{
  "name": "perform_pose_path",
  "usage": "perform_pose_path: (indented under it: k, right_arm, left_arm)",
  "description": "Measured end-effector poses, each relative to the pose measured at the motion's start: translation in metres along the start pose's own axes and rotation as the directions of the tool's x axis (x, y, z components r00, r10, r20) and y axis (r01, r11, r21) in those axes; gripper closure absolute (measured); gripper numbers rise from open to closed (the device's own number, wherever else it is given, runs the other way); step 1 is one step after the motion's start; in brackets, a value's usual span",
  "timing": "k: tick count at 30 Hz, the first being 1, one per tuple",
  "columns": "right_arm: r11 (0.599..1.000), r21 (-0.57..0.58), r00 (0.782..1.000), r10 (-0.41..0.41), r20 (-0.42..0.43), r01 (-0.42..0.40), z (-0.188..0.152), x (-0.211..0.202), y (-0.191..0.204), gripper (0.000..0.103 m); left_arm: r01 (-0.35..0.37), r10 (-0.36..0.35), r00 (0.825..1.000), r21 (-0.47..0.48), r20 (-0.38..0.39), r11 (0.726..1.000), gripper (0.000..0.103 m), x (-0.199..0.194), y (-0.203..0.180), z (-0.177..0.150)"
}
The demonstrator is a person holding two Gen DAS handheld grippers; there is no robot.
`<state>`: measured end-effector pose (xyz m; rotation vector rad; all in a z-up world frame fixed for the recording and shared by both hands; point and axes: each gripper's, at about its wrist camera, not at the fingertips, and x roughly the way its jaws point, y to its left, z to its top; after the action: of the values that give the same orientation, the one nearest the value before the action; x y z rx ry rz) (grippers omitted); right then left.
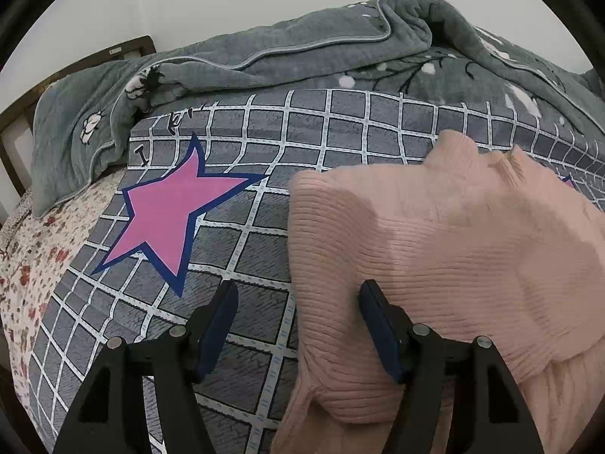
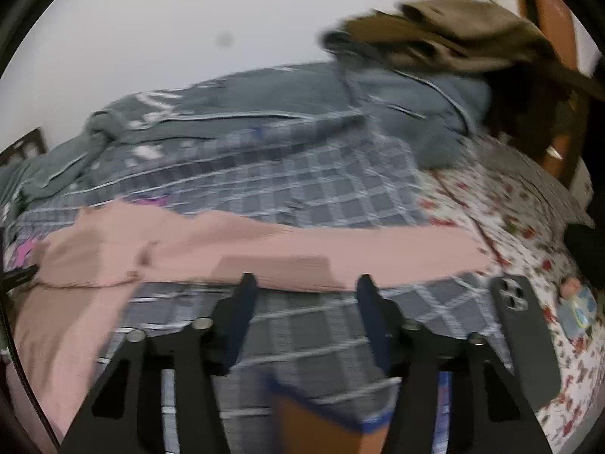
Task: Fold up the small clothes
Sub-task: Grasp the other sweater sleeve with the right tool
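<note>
Bed, viewed from both wrist cameras. A pink ribbed sweater is seen laid on a grey grid-patterned sheet printed with a pink star. In the left view the sweater fills the right half of the picture, with its knit edge running down the middle. A rumpled grey-green quilt is heaped along the far side of the bed, against a pale wall. A floral sheet shows at the left edge, beside a dark wooden bed frame.

Left tool: jaws are held partly apart, straddling the sweater's edge; one finger is over the grid sheet, the other over the knit. Nothing is seen pinched between the pads.

Right view is badly motion-blurred. The sweater is seen stretched across the middle of the bed, with one part trailing down the left side. Right tool: jaws stand partly apart just short of the sweater's near edge, above the grid sheet; no cloth is gripped. A dark phone lies camera-side up just right of the tool, at the border of the floral sheet. A brownish garment is piled at the far right corner; finer detail cannot be told.
</note>
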<state>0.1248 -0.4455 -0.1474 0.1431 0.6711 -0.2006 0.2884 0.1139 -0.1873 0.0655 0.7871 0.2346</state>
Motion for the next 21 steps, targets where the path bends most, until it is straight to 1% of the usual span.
perform_pose_path:
  k: [2,3,4,5,7,10,13,17,19,21]
  right_arm:
    - [0.999,0.042,0.999,-0.030,-0.037,0.032,-0.003,0.014,-0.028,0.058]
    - [0.998,0.049,0.998,-0.041,-0.049,0.043,-0.004,0.020,-0.035,0.058]
    - [0.998,0.059,0.997,-0.034,-0.065,0.038,-0.007,0.027,-0.043,0.058]
    - [0.996,0.090,0.996,0.002,-0.089,0.006,-0.010,0.036,-0.053,0.058]
    - [0.990,0.140,0.992,0.045,-0.118,-0.029,-0.014,0.049,-0.063,0.058]
    - [0.982,0.178,0.991,0.077,-0.114,-0.056,-0.014,0.059,-0.070,0.058]
    - [0.976,0.206,0.985,0.100,-0.138,-0.070,-0.007,0.071,-0.077,0.057]
    - [0.944,0.311,0.976,0.160,-0.146,-0.108,-0.001,0.086,-0.098,0.059]
    - [0.935,0.342,0.979,0.149,-0.140,-0.094,0.004,0.091,-0.104,0.061]
    - [0.931,0.355,0.981,0.139,-0.137,-0.083,0.007,0.093,-0.108,0.061]
  left_arm:
    - [0.009,-0.009,1.000,-0.009,-0.004,1.000,0.037,0.001,0.001,0.000]
    - [0.009,-0.009,1.000,-0.011,-0.005,1.000,0.037,0.001,0.002,0.000]
    - [0.006,-0.006,1.000,-0.010,-0.005,1.000,0.037,0.001,0.001,0.000]
    - [0.001,-0.001,1.000,-0.007,-0.005,1.000,0.036,0.001,0.000,-0.001]
    - [-0.015,0.015,1.000,0.002,-0.003,1.000,0.036,0.001,-0.002,-0.001]
    - [-0.034,0.034,0.999,0.015,-0.003,0.999,0.035,0.001,-0.006,-0.001]
    - [-0.046,0.046,0.999,0.025,-0.004,0.999,0.035,0.001,-0.007,0.000]
    - [-0.055,0.055,0.998,0.032,-0.002,0.998,0.035,0.001,-0.008,0.000]
    - [-0.058,0.058,0.998,0.034,-0.002,0.998,0.035,0.001,-0.009,0.000]
    - [-0.058,0.058,0.998,0.035,-0.002,0.998,0.035,0.001,-0.009,0.000]
